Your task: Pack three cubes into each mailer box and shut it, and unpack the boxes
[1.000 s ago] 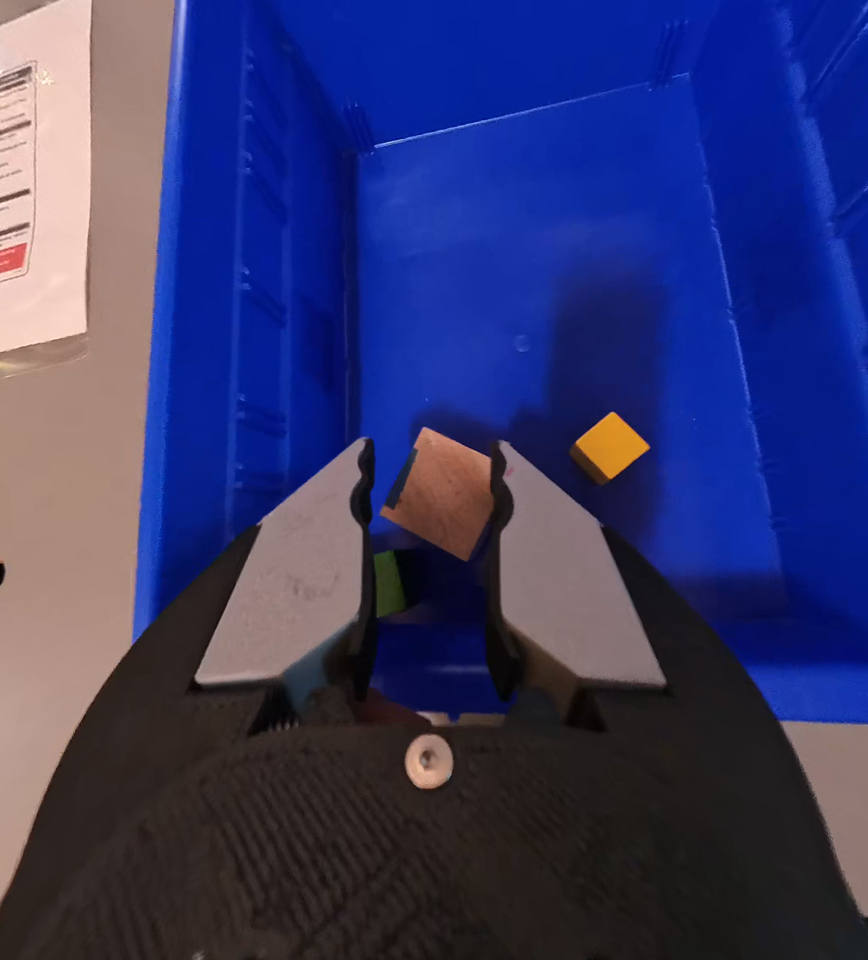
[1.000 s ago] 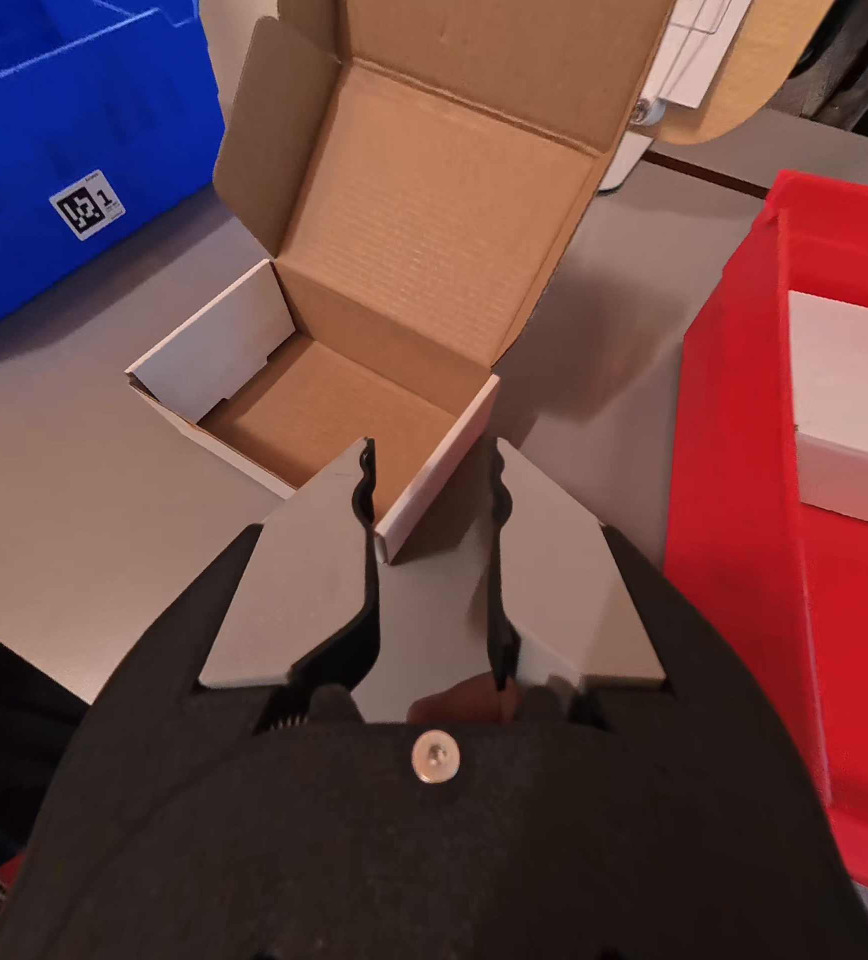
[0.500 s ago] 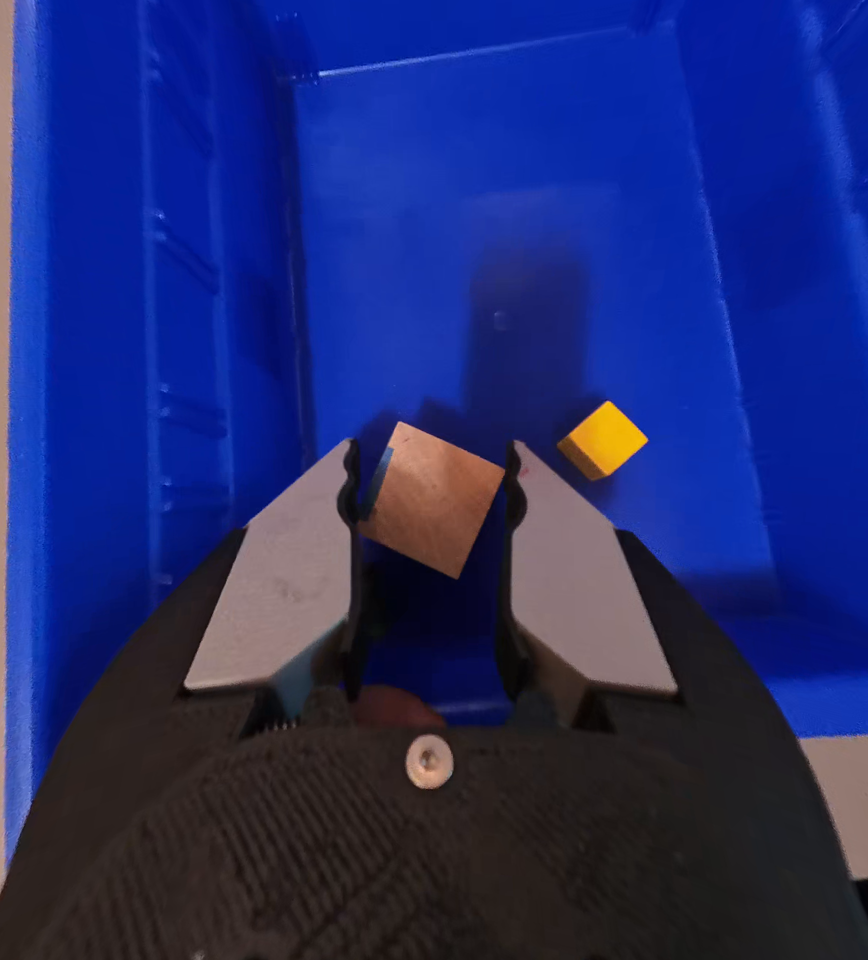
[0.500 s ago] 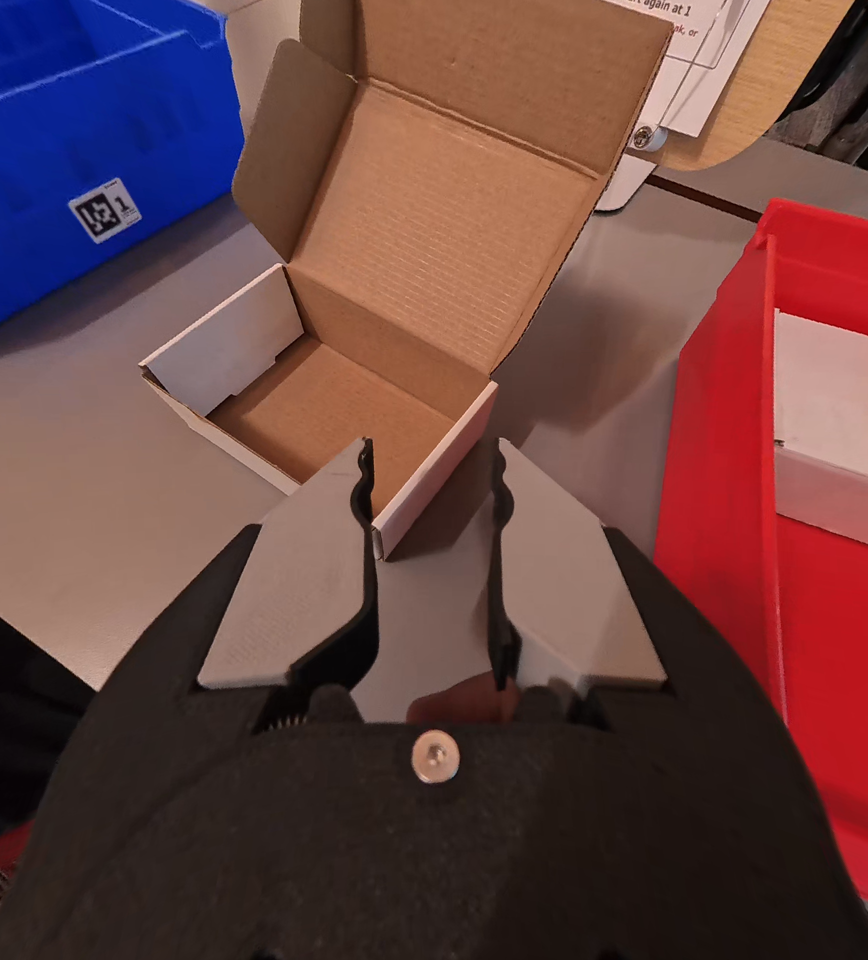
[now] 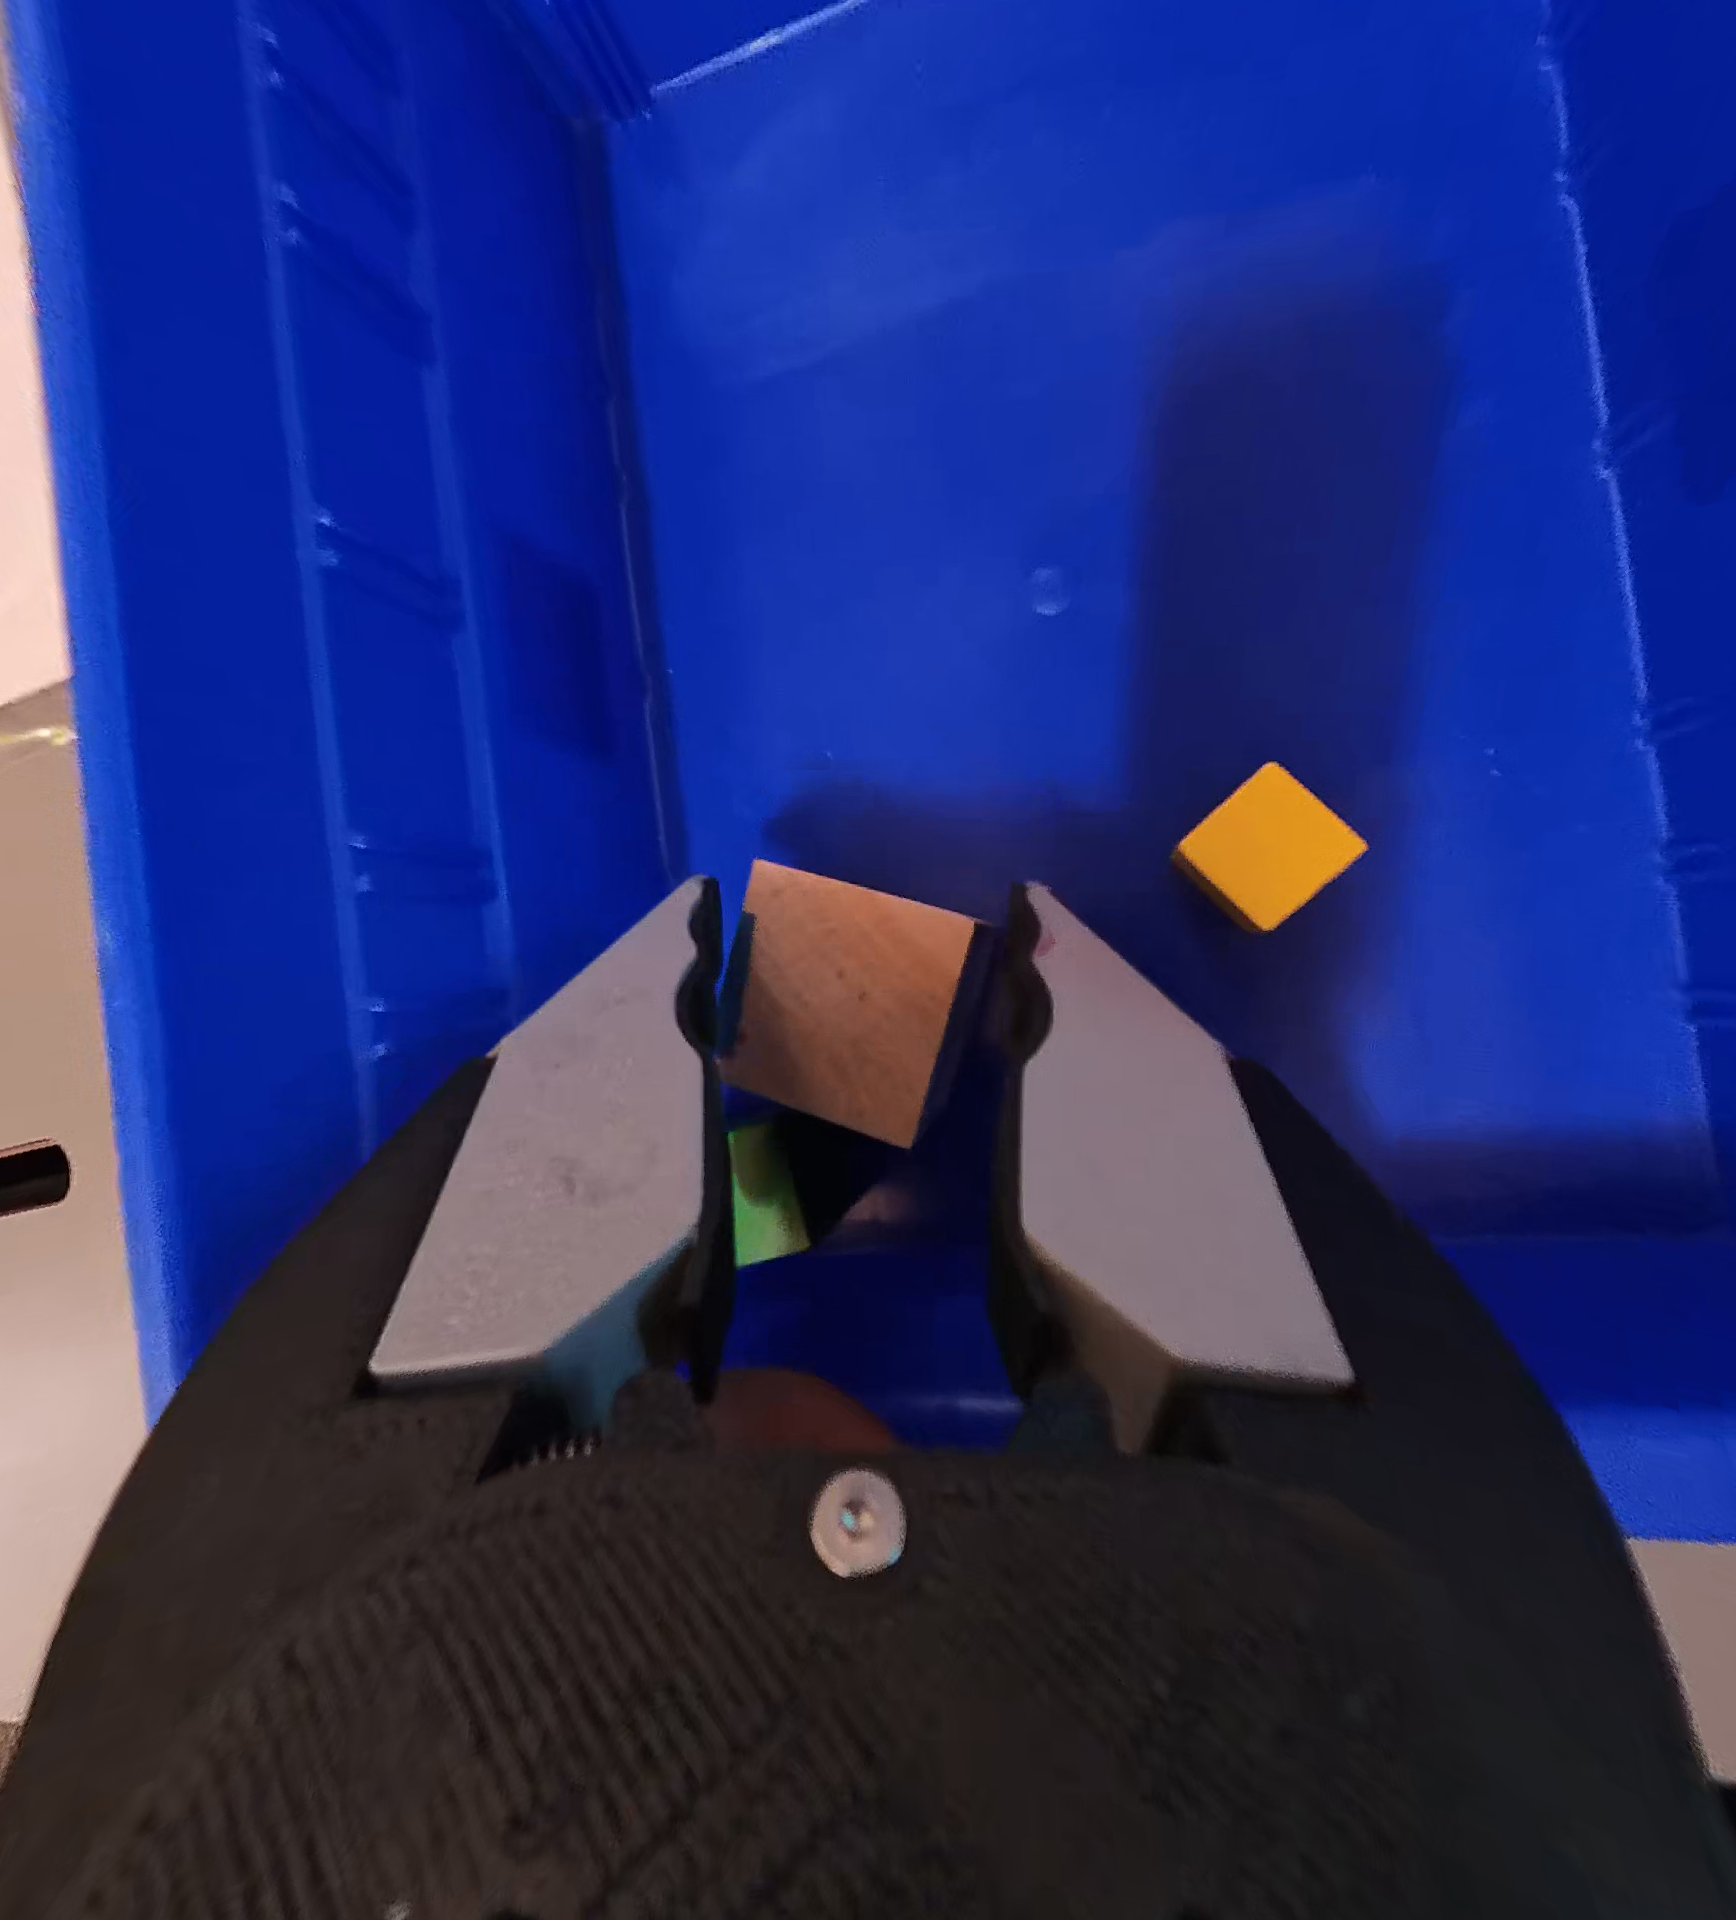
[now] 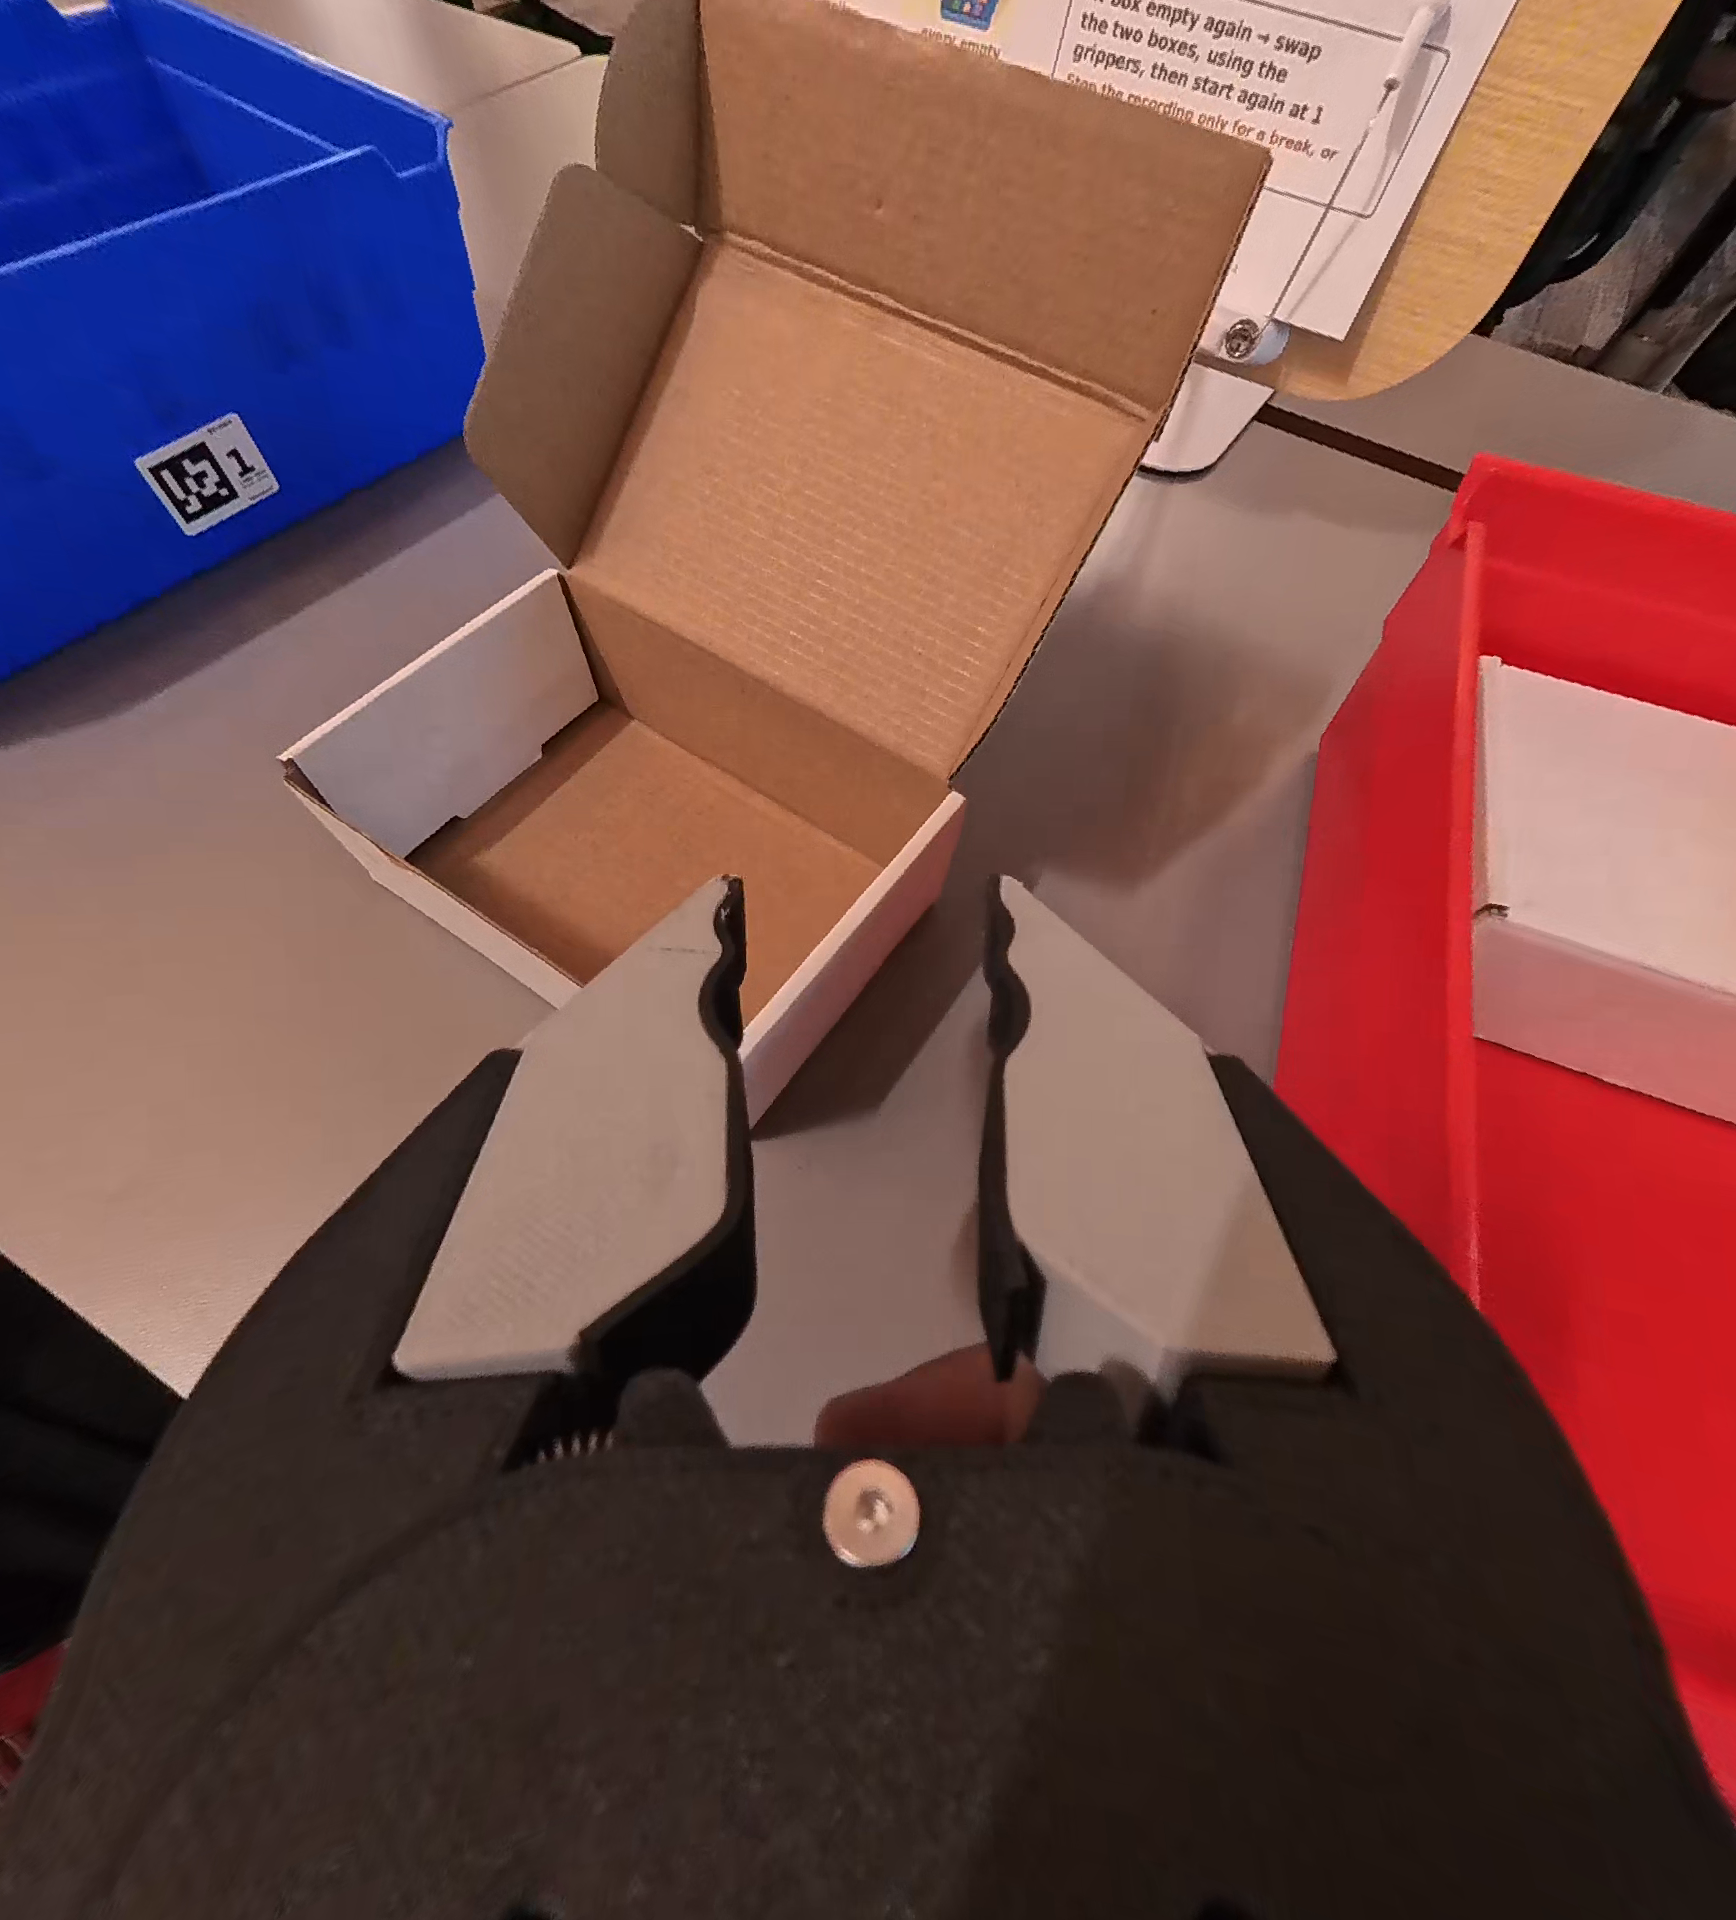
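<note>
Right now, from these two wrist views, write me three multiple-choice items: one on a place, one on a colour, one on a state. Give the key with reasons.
1. Where does the yellow cube lie?
A. in the blue bin
B. in the red bin
C. in the open mailer box

2. What colour is the top face of the cube between the left gripper jaws?
A. red
B. plain wood brown
C. white

3. What state is the mailer box in front of the right gripper in?
A. shut
B. open, with cubes inside
C. open, no cubes on the visible floor

Key: 1 A, it rests on the blue bin's floor. 2 B, the face shows bare wood. 3 C, the lid stands up and only cardboard shows inside.
</note>
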